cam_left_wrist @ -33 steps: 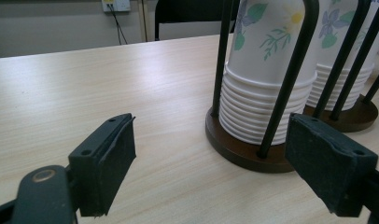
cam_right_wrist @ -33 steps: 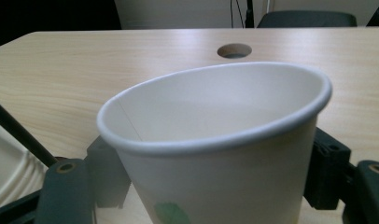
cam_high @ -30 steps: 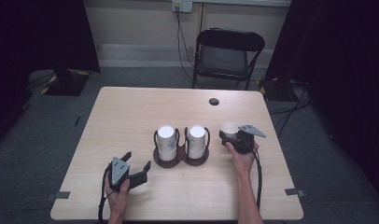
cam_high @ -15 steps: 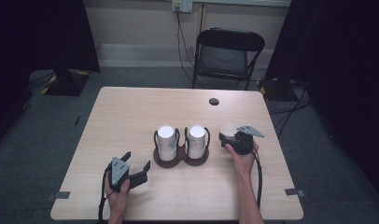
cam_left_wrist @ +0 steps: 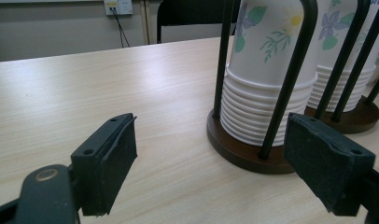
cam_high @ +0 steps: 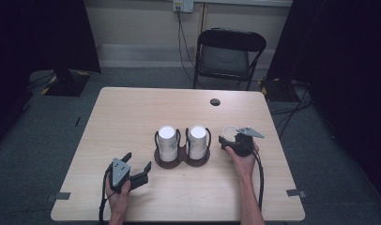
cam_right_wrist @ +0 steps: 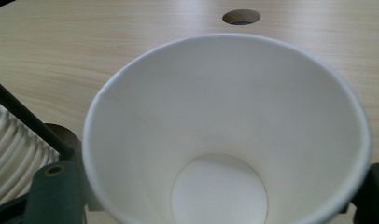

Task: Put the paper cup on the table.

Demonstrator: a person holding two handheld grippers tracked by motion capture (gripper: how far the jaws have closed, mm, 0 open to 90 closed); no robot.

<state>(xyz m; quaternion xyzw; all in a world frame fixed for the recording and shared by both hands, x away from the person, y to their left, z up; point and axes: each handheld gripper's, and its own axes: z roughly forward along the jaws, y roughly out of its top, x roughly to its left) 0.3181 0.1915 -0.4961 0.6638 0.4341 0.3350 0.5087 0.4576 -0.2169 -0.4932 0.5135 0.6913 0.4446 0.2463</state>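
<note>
A white paper cup [cam_high: 230, 130] [cam_right_wrist: 225, 140] stands upright on the table to the right of the cup rack, its mouth round. My right gripper [cam_high: 231, 137] [cam_right_wrist: 215, 186] has one jaw on each side of it. Those jaws have just been opening, with the cup still between them. Two stacks of flower-printed paper cups [cam_high: 167, 139] [cam_left_wrist: 267, 70] sit upside down in a black wire rack on a brown base [cam_high: 181, 160] [cam_left_wrist: 243, 151]. My left gripper [cam_high: 138, 160] [cam_left_wrist: 208, 140] rests open near the front left, pointing at the rack, with nothing between its jaws.
The wooden table [cam_high: 132, 112] has a round cable hole [cam_high: 215, 101] [cam_right_wrist: 241, 17] near its far edge. A black folding chair [cam_high: 226, 56] stands behind the table. Bare tabletop lies left of the rack and along the front.
</note>
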